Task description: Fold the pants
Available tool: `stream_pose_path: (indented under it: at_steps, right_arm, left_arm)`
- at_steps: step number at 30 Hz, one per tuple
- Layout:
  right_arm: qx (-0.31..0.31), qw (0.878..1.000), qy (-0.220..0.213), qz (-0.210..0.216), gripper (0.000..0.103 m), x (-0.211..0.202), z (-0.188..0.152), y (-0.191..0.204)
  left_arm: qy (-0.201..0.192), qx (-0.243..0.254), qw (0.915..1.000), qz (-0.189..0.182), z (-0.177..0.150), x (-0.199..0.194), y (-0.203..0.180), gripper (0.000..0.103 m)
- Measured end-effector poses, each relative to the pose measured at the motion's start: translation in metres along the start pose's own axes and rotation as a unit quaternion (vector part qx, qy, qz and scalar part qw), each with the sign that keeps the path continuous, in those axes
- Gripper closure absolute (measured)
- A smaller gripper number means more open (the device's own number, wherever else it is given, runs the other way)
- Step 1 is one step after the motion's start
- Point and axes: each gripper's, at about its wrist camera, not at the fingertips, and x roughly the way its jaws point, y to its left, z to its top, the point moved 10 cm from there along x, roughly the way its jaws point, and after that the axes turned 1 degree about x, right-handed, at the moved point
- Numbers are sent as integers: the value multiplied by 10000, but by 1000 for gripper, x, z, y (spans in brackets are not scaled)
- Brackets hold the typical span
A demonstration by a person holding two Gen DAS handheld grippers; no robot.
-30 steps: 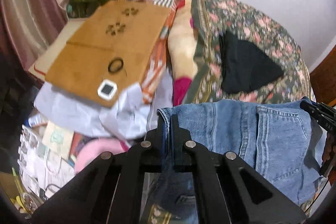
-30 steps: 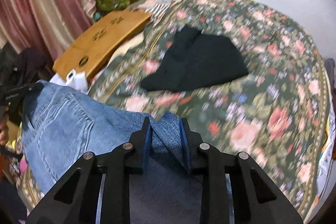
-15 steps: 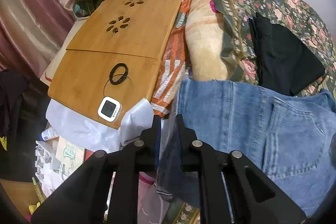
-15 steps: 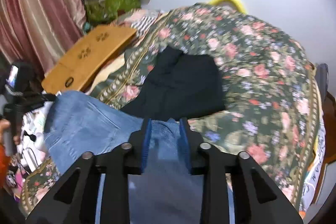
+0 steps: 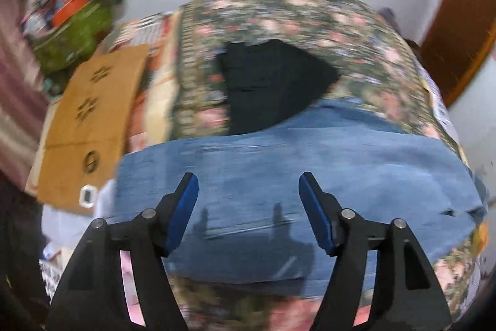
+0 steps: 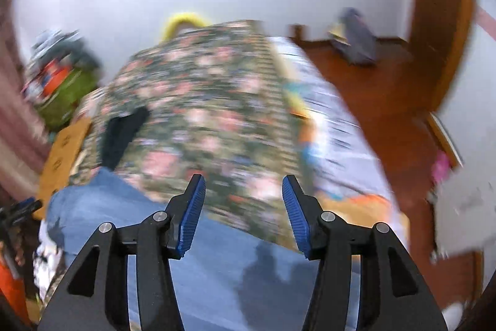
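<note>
The blue jeans (image 5: 279, 176) lie spread flat across the near end of the floral bedspread (image 5: 294, 20). My left gripper (image 5: 248, 191) is open and empty, hovering above the jeans. In the right wrist view the jeans (image 6: 217, 269) lie below and to the left of my right gripper (image 6: 243, 194), which is open and empty over their edge and the bedspread (image 6: 201, 114). Both views are motion-blurred.
A folded black garment (image 5: 269, 82) lies on the bed beyond the jeans; it also shows in the right wrist view (image 6: 121, 132). A wooden lap desk (image 5: 90, 120) and a green bag (image 5: 71, 33) sit left. A wooden floor (image 6: 387, 101) lies right of the bed.
Both grippers have let go of the jeans and opened. The jeans, held up before, now lie flat on the bed. Both cameras have swung upward and back.
</note>
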Motion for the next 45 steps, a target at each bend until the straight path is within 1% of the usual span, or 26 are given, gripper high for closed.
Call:
stream_pose_path:
  at_steps: [2, 5, 8, 11, 14, 15, 17, 21, 22, 23, 24, 26, 27, 28, 30, 32, 36, 38, 39, 40, 41, 42, 43, 44, 45]
  right_arm:
    - [300, 9994, 1, -168, 54, -11, -11, -40]
    - [625, 9972, 136, -380, 53, -19, -39, -90]
    - [738, 9953, 325, -531, 53, -11, -65, -122]
    - [934, 9928, 540, -518, 53, 0, -92, -145]
    - [1173, 9897, 690, -441, 53, 16, -108, -164]
    - [1251, 9886, 733, -412, 53, 22, -113, -169]
    - [1362, 9866, 833, -347, 53, 37, -119, -178]
    - [1336, 9852, 1011, -353, 53, 61, -127, -184]
    - [1354, 9848, 1048, -287, 53, 65, -129, -185]
    - [1398, 9846, 1035, -147, 59, 67, -129, -184]
    - [1446, 9840, 1036, 17, 69, 69, -129, -181]
    - [1345, 9862, 966, -47, 82, 66, -124, -178]
    - [1236, 9879, 937, -48, 96, 65, -122, -176]
    - [1117, 9896, 900, -84, 97, 63, -117, -173]
    - [886, 9932, 731, -194, 98, 57, -104, -170]
    - [661, 9961, 498, -305, 98, 51, -83, -166]
    - [545, 9981, 99, -281, 98, 46, -29, -156]
    - [517, 9981, 53, -316, 98, 54, -7, -153]
    - [501, 9980, 53, -371, 97, 57, -1, -153]
    - [476, 9979, 69, -430, 93, 61, 5, -153]
    - [448, 9978, 85, -472, 92, 63, 8, -151]
    - [415, 9972, 27, -621, 92, 61, 12, -153]
    - [402, 9969, -14, -674, 92, 59, 14, -151]
    - [430, 9971, -65, -624, 91, 52, 14, -152]
    - [478, 9973, -89, -543, 87, 46, 13, -150]
  left_arm:
    - [27, 167, 9998, -134, 2, 3, -32, 35]
    - [220, 316, 9984, -408, -6, 14, -81, 35]
    - [515, 436, 9964, -514, -22, 26, -112, 35]
    - [731, 593, 9946, -447, -42, 33, -132, 35]
    - [800, 664, 9943, -241, -56, 34, -137, 34]
    - [804, 646, 9944, -217, -60, 33, -137, 33]
    - [809, 547, 9951, -173, -64, 29, -133, 27]
    - [894, 369, 9951, -198, -74, 26, -125, 24]
    - [922, 359, 9949, -177, -77, 26, -123, 23]
    - [940, 364, 9948, -156, -79, 26, -122, 22]
    - [954, 360, 9947, -132, -81, 26, -121, 22]
    - [960, 319, 9948, -126, -82, 26, -121, 21]
    - [970, 304, 9947, -122, -82, 25, -121, 21]
    - [979, 299, 9947, -117, -82, 25, -121, 21]
    - [1017, 290, 9943, -108, -82, 26, -121, 21]
    - [1043, 284, 9941, -117, -82, 27, -123, 20]
    - [1013, 286, 9944, -86, -77, 31, -128, 19]
    - [975, 322, 9947, -45, -72, 35, -131, 19]
    - [939, 361, 9949, -16, -68, 36, -134, 19]
    - [902, 409, 9951, -8, -65, 38, -138, 19]
    - [883, 449, 9951, -8, -62, 40, -141, 19]
    - [874, 491, 9950, -15, -59, 43, -145, 19]
    - [871, 523, 9948, -37, -57, 45, -148, 19]
    - [861, 588, 9945, -73, -54, 47, -153, 19]
    - [848, 637, 9943, -81, -52, 49, -156, 19]
